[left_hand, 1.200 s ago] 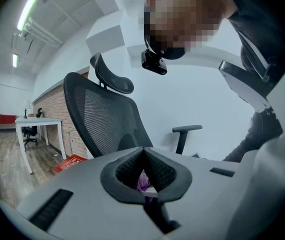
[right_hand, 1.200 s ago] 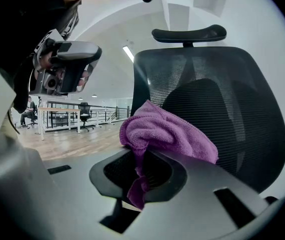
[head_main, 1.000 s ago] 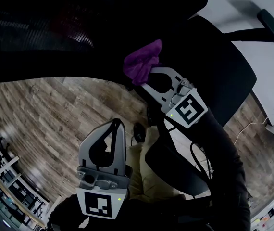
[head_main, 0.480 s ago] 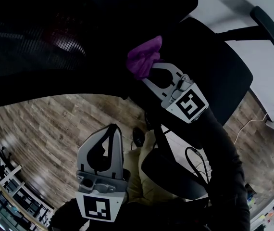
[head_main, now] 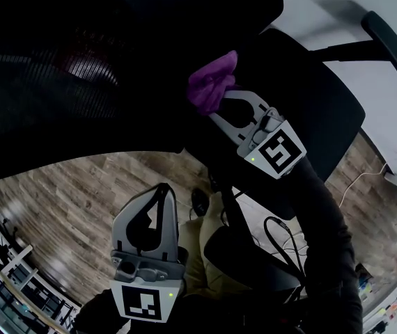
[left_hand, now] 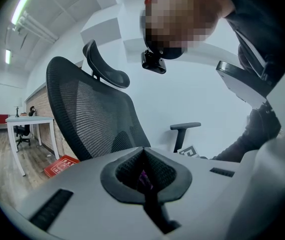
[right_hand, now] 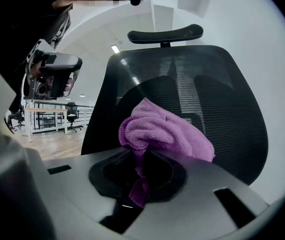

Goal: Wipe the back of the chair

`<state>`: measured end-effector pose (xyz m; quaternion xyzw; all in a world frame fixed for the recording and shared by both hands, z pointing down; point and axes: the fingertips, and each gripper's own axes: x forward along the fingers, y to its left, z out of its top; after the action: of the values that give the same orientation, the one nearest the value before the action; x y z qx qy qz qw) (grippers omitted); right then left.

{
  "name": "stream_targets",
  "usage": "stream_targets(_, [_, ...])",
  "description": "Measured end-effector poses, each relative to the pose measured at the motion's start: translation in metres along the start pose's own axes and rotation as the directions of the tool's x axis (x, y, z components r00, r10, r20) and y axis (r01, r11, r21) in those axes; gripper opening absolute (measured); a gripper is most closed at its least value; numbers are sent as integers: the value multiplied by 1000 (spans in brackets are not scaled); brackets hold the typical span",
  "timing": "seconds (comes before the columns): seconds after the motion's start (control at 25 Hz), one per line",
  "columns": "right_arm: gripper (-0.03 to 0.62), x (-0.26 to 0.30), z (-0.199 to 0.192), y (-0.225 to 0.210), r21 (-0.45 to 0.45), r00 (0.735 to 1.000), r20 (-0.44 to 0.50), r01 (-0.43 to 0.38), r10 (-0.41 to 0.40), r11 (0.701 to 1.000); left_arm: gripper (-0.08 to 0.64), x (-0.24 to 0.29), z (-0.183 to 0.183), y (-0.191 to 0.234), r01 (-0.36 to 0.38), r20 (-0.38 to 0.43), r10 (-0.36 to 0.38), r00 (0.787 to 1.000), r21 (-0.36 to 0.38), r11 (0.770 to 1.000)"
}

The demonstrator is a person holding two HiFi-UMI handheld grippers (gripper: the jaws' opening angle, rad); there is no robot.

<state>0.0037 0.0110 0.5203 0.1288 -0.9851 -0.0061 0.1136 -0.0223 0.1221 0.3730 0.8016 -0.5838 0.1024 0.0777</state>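
The black mesh chair back now fills more of the head view. The crumpled purple microfibre cloth in the right gripper is slightly higher on it.

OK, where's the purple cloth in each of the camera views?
Head view: purple cloth upper centre, at the right gripper tip, against the chair back.
Left gripper view: not clearly in it; only a tiny purple fleck at the jaws.
Right gripper view: centre, clamped in the gripper.
Shared landmark: the black mesh chair back.

fuzzy purple microfibre cloth; black woven mesh chair back; matt wood-grain plank floor.
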Motion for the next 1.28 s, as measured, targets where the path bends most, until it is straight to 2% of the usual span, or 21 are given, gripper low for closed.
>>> stream_targets(0.4, [44, -2, -5, -29, -4, 999, -4, 52, -52, 999, 9, 11, -7, 5, 17, -14, -17, 1000, -7, 1000])
stream_targets(1.0, [44, -12, -13, -85, 84, 987, 10, 161, -162, 983, 9, 33, -4, 10, 22, -27, -21, 999, 1, 1000])
stream_targets(1.28, [44, -15, -18, -105, 83, 981, -7, 194, -194, 977, 9, 45, -2, 7, 41, -27, -42, 999, -5, 999])
